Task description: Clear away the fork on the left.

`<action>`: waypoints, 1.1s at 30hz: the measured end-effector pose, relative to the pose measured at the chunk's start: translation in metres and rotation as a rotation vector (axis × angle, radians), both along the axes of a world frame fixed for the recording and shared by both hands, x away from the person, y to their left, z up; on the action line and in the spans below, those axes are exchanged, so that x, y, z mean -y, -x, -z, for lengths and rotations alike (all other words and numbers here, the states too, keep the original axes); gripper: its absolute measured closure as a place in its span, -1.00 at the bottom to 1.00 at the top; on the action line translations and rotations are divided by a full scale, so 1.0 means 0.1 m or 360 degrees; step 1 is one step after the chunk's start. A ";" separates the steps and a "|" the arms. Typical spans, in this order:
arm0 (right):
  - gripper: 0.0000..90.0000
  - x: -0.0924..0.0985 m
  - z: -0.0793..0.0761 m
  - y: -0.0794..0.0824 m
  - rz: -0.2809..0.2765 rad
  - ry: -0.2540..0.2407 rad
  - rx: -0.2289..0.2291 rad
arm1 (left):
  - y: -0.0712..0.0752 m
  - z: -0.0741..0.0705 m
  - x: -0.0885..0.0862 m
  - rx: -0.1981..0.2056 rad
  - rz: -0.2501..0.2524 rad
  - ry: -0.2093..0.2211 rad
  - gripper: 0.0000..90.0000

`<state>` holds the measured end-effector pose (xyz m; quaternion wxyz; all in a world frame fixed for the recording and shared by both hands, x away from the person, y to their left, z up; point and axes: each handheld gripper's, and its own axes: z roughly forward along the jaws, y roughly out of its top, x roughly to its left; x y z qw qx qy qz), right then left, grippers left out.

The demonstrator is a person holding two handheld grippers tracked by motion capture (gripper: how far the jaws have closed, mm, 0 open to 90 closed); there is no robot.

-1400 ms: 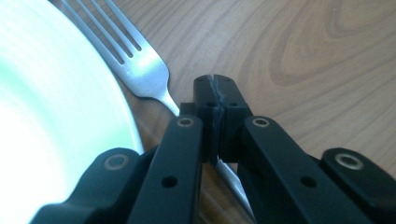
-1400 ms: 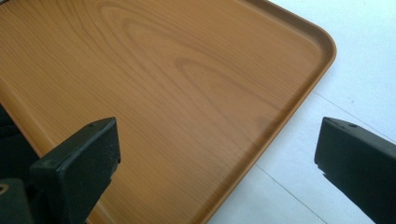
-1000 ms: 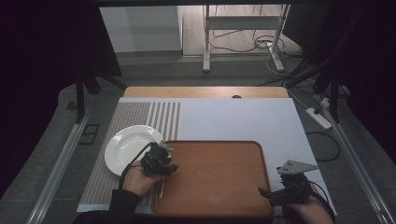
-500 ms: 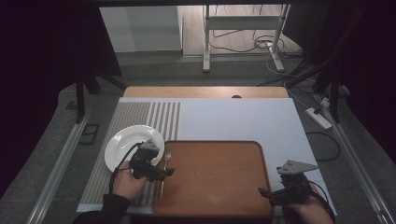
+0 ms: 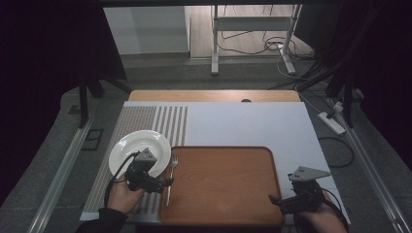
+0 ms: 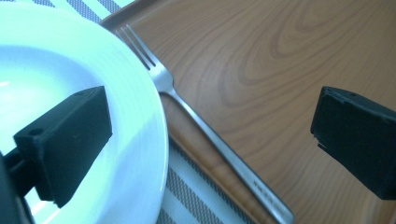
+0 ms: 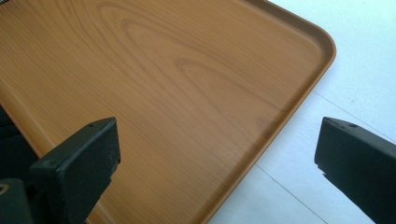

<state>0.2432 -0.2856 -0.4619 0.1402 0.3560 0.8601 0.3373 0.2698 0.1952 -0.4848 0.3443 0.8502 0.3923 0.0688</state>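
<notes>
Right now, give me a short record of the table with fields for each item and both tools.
tray: wooden tray lying flat on the white mat
fork: fork at the tray's left edge, tines pointing away from the person
plate: white plate left of the tray, on the striped part of the mat
left tool: left tool open, holding nothing, beside the fork
right tool: right tool open, holding nothing, at the tray's near right corner
</notes>
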 end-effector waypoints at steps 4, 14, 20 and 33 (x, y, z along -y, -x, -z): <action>-0.98 0.00 0.00 0.00 0.0001 0.0000 -0.0001 | 0.07 -0.01 -0.11 0.0011 -0.0034 0.0016 -1.00; -0.98 -0.01 0.00 0.00 0.0004 0.0012 -0.0003 | 0.31 0.01 -0.52 -0.0019 -0.0167 0.0158 -1.00; -0.98 -0.01 0.00 0.00 0.0001 0.0016 -0.0008 | 0.48 0.03 -0.73 -0.0004 -0.0263 0.0197 -1.00; -0.98 0.00 0.00 0.00 0.0031 0.0011 -0.0003 | 0.72 0.02 -0.90 0.0048 -0.0378 0.0163 -1.00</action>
